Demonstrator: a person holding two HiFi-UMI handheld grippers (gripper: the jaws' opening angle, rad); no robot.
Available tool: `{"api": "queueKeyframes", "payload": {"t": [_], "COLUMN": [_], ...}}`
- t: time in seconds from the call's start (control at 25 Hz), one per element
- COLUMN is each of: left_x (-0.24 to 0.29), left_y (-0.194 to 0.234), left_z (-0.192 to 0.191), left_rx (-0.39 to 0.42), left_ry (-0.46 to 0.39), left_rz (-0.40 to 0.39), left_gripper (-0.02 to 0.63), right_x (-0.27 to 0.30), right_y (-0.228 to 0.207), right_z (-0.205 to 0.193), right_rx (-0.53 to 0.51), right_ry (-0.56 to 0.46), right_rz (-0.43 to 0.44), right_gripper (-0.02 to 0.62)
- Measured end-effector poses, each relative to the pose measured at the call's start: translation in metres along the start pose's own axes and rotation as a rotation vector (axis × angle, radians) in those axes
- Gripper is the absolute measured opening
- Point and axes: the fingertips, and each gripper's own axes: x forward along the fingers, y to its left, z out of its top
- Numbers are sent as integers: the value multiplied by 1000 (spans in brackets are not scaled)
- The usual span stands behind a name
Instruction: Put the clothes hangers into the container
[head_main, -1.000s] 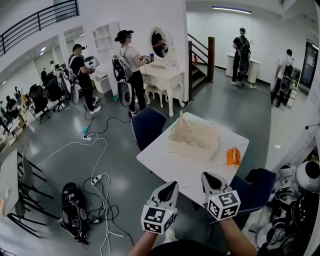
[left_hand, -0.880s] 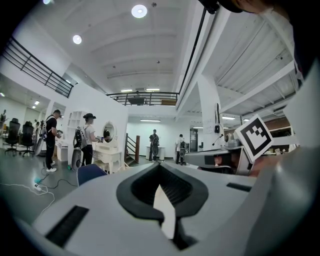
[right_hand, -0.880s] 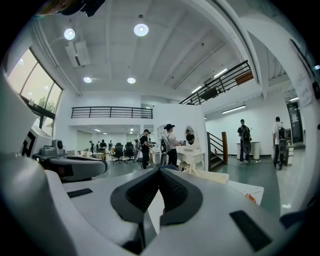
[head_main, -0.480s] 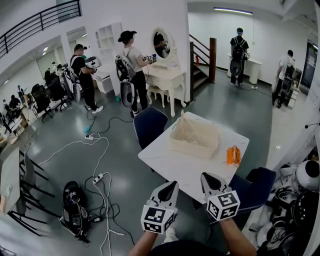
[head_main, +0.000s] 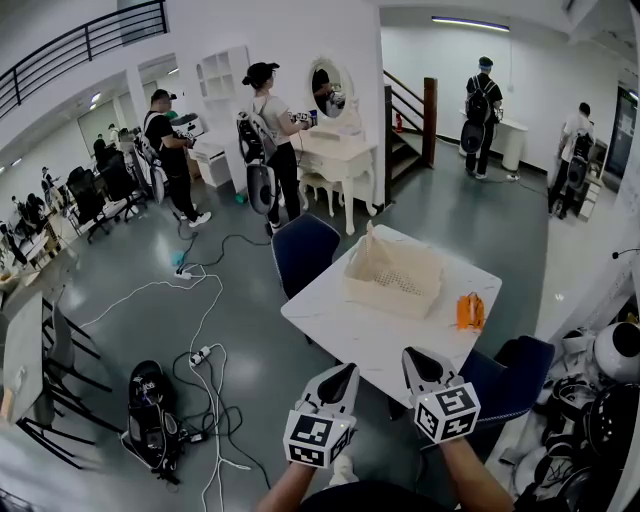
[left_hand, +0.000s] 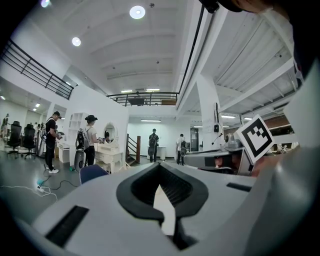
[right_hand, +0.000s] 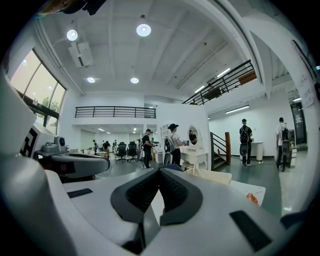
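Ahead: perforated cream basket (head_main: 393, 280), orange hangers (head_main: 469, 312), white rectangular table (head_main: 345, 338).

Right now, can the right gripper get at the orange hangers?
Probably yes: only bare table lies between the right gripper and the orange hangers; the basket sits to their left.

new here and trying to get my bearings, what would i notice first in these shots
The white table at the centre of the head view, with a cream basket on its far side and orange hangers lying to the basket's right, apart from it. At the bottom edge, the left tool and right tool point toward the table, both shut and empty.
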Motion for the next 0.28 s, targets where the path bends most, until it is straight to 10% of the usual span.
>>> {"api": "queueKeyframes", "payload": {"t": [0.28], "left_x": [-5], "left_y": [4], "left_z": [3], "left_rx": [1], "left_ry": [-13], "left_rz": [13], "left_gripper": [5], "right_x": [1], "right_y": [5], "right_z": [5], "right_rx": [-10], "right_ry": [-6], "right_rz": [11], "right_gripper": [20]}}
